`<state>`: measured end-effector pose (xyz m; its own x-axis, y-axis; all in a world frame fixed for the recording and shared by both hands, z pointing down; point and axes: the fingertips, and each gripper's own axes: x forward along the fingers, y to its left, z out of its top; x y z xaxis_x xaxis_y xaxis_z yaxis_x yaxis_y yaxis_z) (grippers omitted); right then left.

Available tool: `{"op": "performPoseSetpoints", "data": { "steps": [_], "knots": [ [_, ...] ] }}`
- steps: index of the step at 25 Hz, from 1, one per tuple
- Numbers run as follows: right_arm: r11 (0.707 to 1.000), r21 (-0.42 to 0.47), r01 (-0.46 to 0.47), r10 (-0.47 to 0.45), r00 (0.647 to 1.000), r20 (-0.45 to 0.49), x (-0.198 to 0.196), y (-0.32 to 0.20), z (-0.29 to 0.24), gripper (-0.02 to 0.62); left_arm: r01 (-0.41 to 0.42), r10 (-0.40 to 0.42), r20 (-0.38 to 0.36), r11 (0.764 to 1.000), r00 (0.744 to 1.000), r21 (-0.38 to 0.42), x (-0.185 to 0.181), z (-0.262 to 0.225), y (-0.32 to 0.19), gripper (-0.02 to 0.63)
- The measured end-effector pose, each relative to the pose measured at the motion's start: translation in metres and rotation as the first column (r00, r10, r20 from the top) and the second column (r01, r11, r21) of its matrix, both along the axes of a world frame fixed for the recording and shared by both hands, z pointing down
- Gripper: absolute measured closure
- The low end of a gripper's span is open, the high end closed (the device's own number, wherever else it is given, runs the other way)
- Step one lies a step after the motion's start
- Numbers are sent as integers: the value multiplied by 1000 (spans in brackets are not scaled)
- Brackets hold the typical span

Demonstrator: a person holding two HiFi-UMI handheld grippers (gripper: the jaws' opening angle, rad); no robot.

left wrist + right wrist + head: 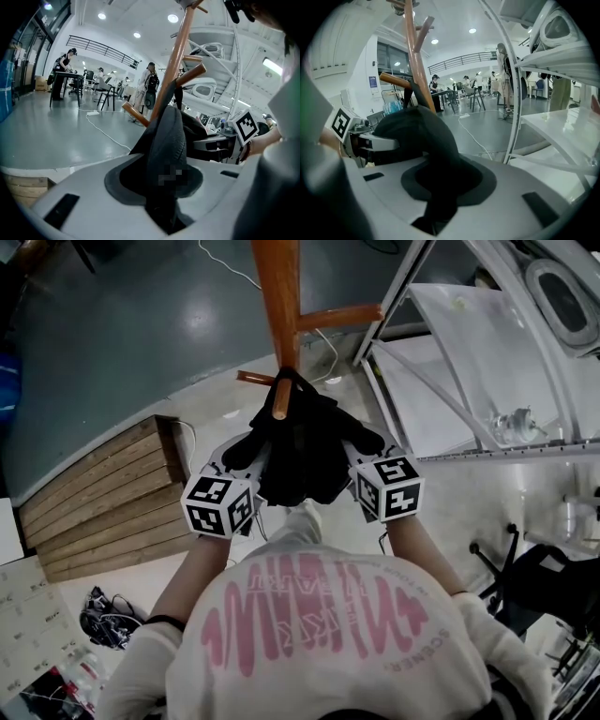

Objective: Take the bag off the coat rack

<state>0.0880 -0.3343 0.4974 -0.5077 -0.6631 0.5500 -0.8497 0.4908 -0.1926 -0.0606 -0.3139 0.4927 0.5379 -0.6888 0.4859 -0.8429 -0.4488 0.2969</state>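
Observation:
A black bag (305,451) hangs from a peg (281,397) of the wooden coat rack (278,296). My left gripper (242,450) holds the bag's left side and my right gripper (367,441) its right side, the marker cubes just behind them. In the left gripper view, a fold of the black bag (166,136) runs down between the jaws of the left gripper (161,187), which is shut on it, with the rack's pole (176,61) behind. In the right gripper view, the bag (417,131) fills the jaws of the right gripper (440,187), also shut on it.
A wooden pallet (103,498) lies on the floor to the left. White metal shelving (487,371) stands close on the right. A tangle of cables (108,615) lies at lower left and a black stand base (525,577) at lower right. People stand far across the hall.

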Motion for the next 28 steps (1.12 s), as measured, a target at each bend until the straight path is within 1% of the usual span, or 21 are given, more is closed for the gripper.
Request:
{"op": "performPoseSetpoints", "data": {
  "steps": [10, 14, 20, 28],
  "knots": [
    [1000, 14, -1, 1, 1000, -21, -9, -1, -16, 517, 34, -34, -12, 999, 999, 13, -10, -13, 2, 511],
    [1000, 17, -2, 2, 1000, -16, -12, 3, -20, 517, 41, -41, -10, 999, 999, 18, -13, -18, 7, 510],
    [1000, 21, -23, 23, 1000, -8, -10, 7, -25, 517, 35, -35, 2, 999, 999, 38, -12, -25, 8, 509],
    [999, 11, -47, 47, 999, 5, -9, 20, -28, 515, 1, -2, 16, 997, 1000, 73, -12, -31, 17, 509]
  ]
}}
